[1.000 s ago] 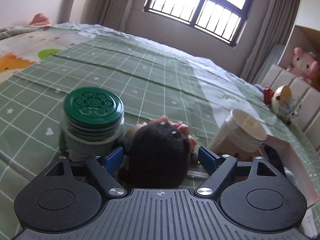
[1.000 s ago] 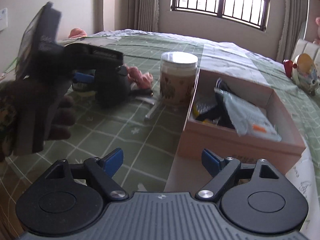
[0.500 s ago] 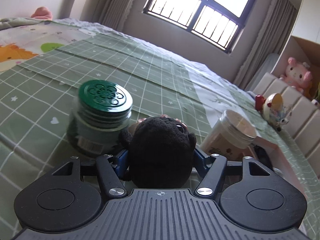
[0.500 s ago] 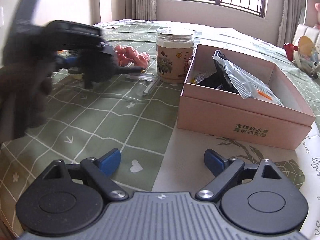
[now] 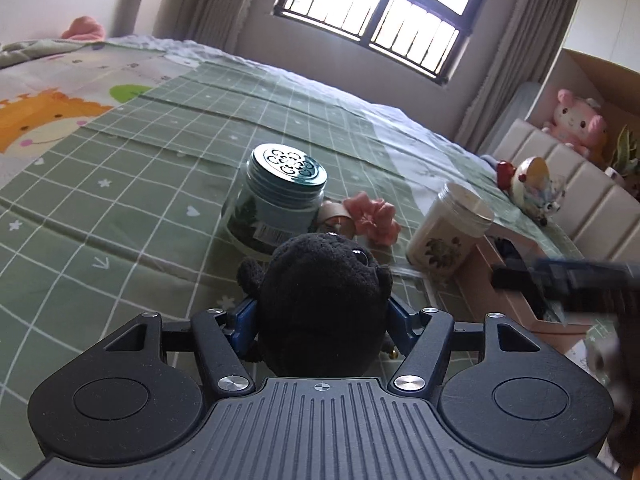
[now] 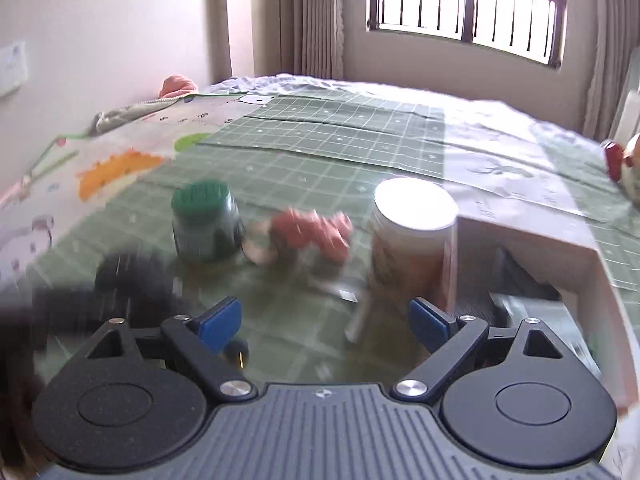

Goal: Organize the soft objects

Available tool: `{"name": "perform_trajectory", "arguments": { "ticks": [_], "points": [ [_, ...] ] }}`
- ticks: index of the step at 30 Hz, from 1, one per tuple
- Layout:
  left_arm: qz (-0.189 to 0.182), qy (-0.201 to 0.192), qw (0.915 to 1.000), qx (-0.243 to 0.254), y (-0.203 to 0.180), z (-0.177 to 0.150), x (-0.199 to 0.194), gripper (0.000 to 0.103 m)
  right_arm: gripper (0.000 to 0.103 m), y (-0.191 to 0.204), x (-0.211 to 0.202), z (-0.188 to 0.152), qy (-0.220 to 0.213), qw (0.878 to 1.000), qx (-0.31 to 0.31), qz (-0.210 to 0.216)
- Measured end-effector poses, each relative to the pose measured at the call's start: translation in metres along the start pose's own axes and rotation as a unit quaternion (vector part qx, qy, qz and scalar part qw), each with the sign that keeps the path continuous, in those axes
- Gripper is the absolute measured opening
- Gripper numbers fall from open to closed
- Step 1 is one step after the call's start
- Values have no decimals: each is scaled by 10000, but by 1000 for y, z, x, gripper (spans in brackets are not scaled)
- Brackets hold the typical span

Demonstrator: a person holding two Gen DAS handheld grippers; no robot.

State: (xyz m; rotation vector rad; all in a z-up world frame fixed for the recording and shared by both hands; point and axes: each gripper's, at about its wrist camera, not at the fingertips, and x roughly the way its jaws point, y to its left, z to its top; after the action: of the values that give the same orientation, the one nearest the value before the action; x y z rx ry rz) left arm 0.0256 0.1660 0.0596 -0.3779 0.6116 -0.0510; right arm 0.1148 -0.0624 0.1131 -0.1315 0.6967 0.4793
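A black plush toy (image 5: 324, 300) fills the space between the blue pads of my left gripper (image 5: 322, 320), which is shut on it and holds it above the green checked bedspread (image 5: 160, 184). A pink soft flower-shaped thing (image 5: 374, 218) lies beside a green-lidded jar (image 5: 280, 196). In the blurred right wrist view my right gripper (image 6: 320, 318) stands open with nothing between its pads, facing the pink soft thing (image 6: 316, 232), the green-lidded jar (image 6: 206, 220) and a white-lidded jar (image 6: 412, 236). The black plush (image 6: 128, 276) shows at the left there.
A pink cardboard box (image 6: 568, 276) with dark items inside stands at the right, next to the white-lidded jar (image 5: 452, 232). A small cardboard roll (image 5: 336, 216) lies by the green-lidded jar. Plush toys (image 5: 576, 120) sit by the padded headboard.
My left gripper closed on the black plush and pulled it back from the jars, lifting it. My right gripper rose and swung left toward the jars; its view is now blurred.
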Motion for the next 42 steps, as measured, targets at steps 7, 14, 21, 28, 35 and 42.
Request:
{"name": "perform_trajectory", "arguments": {
  "ticks": [7,14,21,28,35,42],
  "points": [
    [-288,-32,9995,-152,27,1,-12,69,81,25,54,32,-118,9999,-79,-28],
    [-411,8,9983,-406,52,1,-11,69,43,62,122,18,216,9946,-901,-466],
    [-443,60,9977,-518,62,3,-6,69,13,57,159,34,413,9966,-554,-456],
    [-520,117,9966,-622,62,1,-2,69,5,46,116,37,483,9985,-237,-20],
    [-610,133,9957,-688,57,1,0,69,19,49,85,25,439,9969,-617,196],
    [-439,73,9962,-755,67,3,-6,69,49,64,104,15,403,9957,-606,576]
  ]
}}
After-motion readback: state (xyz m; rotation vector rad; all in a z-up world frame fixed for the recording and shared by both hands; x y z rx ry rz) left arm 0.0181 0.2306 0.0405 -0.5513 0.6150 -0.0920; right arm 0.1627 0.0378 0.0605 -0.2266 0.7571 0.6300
